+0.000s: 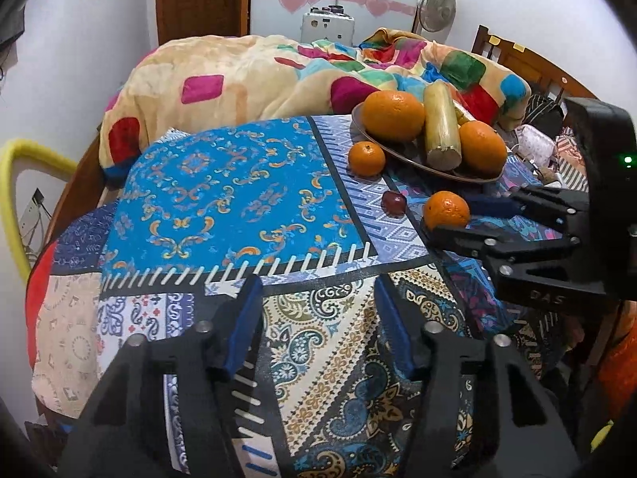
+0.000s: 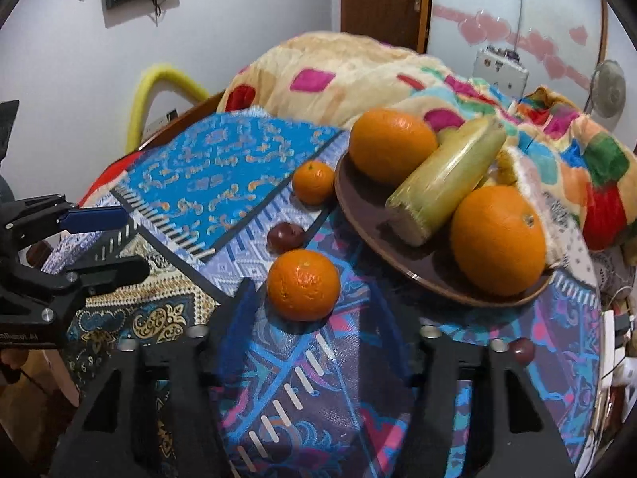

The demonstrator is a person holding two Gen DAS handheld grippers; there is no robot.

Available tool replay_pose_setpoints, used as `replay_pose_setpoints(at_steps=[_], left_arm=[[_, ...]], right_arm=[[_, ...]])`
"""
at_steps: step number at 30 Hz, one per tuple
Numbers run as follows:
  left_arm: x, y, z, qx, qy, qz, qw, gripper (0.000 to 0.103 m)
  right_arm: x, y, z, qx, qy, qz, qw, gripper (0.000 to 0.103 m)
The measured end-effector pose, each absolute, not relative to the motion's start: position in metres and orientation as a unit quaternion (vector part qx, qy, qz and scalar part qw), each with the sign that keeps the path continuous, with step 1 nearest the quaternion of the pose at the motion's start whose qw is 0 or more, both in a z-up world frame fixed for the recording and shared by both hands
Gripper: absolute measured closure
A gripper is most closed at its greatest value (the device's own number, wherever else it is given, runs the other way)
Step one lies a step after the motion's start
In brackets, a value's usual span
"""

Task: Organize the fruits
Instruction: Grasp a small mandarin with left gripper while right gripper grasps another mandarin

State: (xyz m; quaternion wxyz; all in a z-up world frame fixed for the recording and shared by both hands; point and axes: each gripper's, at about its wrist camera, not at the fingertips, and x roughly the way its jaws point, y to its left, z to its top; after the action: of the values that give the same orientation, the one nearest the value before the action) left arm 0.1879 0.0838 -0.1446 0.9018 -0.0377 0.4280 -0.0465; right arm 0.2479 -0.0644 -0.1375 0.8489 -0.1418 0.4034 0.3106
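A brown plate [image 2: 434, 275] [image 1: 402, 159] holds two large oranges [image 2: 392, 145] [image 2: 497, 239] and a pale yellow-green stalk piece [image 2: 442, 183]. On the patterned cloth lie a small orange [image 2: 303, 283] [image 1: 446, 209], a second small orange [image 2: 313, 181] [image 1: 366, 158], and a dark red fruit [image 2: 284, 236] [image 1: 394, 201]. Another dark red fruit [image 2: 522, 351] lies at the right. My right gripper [image 2: 314, 302] [image 1: 458, 215] is open, its fingers either side of the near small orange, not closed on it. My left gripper [image 1: 318, 294] [image 2: 131, 239] is open and empty over the cloth.
A colourful folded blanket [image 1: 247, 75] is heaped behind the plate. A yellow padded bar [image 1: 16, 183] stands at the left edge. A wooden headboard [image 1: 529, 59], a fan [image 1: 436, 8] and a white appliance [image 1: 326, 26] are at the back. Cables and clutter [image 2: 617, 354] lie at the right.
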Motion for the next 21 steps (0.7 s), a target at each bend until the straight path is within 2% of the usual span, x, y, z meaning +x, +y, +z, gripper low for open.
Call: replay_pose_setpoints(at_steps=[2,11,21], left_arm=[[0.190,0.082,-0.145,-0.042,0.430,-0.050,0.900,0.055],[0.212,0.067,-0.132,-0.041,0.433,-0.059,0.899,0.056],[0.269,0.046,-0.130,-0.043,0.448,-0.059,0.891,0.056]], right_arm=[[0.248,-0.065,-0.139,-0.135,0.410,0.319,0.844,0.068],[0.234,-0.082,-0.121,-0.126,0.366,0.315,0.867,0.069],[0.238,-0.138,-0.094,-0.112,0.328,0.274,0.897,0.069]])
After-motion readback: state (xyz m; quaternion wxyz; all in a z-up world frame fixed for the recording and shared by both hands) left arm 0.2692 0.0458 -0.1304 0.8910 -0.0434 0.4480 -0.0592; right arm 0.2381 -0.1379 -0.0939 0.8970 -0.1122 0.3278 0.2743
